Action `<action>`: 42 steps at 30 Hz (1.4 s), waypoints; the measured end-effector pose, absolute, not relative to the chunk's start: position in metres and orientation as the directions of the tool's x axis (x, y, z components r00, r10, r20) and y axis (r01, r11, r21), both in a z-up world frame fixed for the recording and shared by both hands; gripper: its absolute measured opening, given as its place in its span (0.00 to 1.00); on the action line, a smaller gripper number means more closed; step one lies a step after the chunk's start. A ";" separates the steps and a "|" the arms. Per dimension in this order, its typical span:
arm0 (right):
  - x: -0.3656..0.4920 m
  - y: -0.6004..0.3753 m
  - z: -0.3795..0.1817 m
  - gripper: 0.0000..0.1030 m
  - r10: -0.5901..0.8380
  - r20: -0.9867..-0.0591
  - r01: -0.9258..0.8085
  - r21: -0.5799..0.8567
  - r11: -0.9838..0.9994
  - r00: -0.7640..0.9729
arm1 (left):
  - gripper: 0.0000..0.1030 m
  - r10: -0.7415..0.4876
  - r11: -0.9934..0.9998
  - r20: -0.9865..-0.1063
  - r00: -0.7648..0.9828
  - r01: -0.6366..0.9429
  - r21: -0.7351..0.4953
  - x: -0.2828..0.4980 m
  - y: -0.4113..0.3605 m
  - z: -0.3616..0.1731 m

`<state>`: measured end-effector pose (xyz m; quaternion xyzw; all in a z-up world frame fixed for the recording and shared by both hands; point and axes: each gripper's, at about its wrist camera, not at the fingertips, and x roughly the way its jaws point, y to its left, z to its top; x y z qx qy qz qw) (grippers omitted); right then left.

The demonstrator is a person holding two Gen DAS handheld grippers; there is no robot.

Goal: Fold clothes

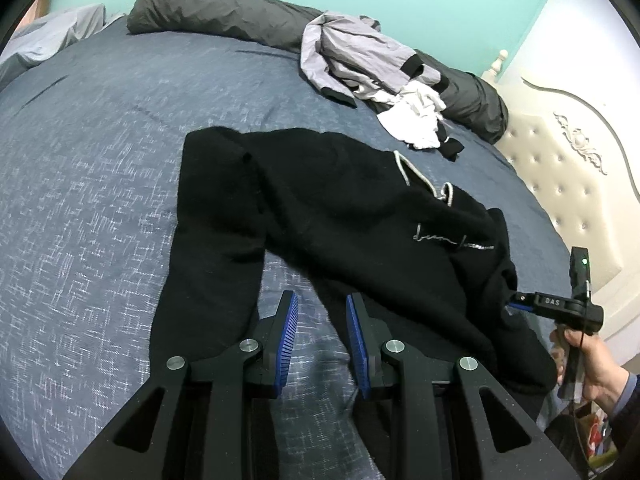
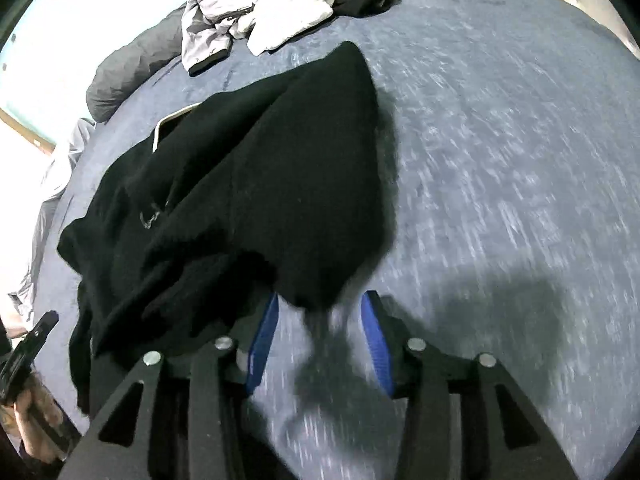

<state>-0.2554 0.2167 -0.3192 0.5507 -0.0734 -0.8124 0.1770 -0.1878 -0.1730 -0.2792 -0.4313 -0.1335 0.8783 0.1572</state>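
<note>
Black drawstring sweatpants (image 1: 320,200) lie spread on the blue-grey bed cover (image 1: 100,160), legs toward me, white script on the right hip. My left gripper (image 1: 322,296) hovers over the gap between the legs, blue pads apart with nothing between them. My right gripper (image 1: 510,306) points at the pants' bunched right edge, a hand (image 1: 592,364) on its handle. In the blurred right wrist view the pants (image 2: 240,200) are heaped, and a black fold hangs down between the tips of the right gripper (image 2: 320,300). Its jaws stand apart and the pads do not press the cloth.
A heap of grey, white and black clothes (image 1: 360,64) lies at the far side of the bed, against a rolled dark grey duvet (image 1: 208,12). A cream tufted headboard (image 1: 560,152) bounds the right. The bed cover (image 2: 500,160) stretches bare right of the pants.
</note>
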 end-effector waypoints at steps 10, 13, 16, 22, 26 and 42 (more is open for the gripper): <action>-0.267 0.222 -0.286 0.07 -0.244 -0.851 0.225 0.153 -0.962 -0.465 | 0.27 0.382 -0.917 -0.716 -0.585 -0.145 -0.370 -0.197 -0.179 -0.280; -0.273 0.234 -0.239 0.07 -0.220 -0.802 0.230 0.106 -0.967 -0.556 | 0.27 0.380 -0.918 -0.710 -0.592 -0.144 -0.371 -0.195 -0.180 -0.278; -0.282 0.239 -0.189 0.07 -0.183 -0.756 0.252 0.026 -0.967 -0.628 | 0.27 0.377 -0.918 -0.705 -0.600 -0.144 -0.369 -0.191 -0.183 -0.275; -0.294 0.212 -0.130 0.07 -0.199 -0.740 0.389 -0.090 -0.917 -0.642 | 0.27 0.372 -0.920 -0.704 -0.605 -0.139 -0.367 -0.190 -0.186 -0.274; -0.291 0.178 -0.152 0.07 -0.259 -0.811 0.526 -0.070 -0.847 -0.525 | 0.27 0.374 -0.919 -0.705 -0.603 -0.140 -0.368 -0.190 -0.185 -0.275; -0.270 0.232 -0.240 0.62 -0.292 -0.879 0.466 0.092 -0.880 -0.377 | 0.27 0.383 -0.916 -0.698 -0.605 -0.152 -0.370 -0.193 -0.184 -0.274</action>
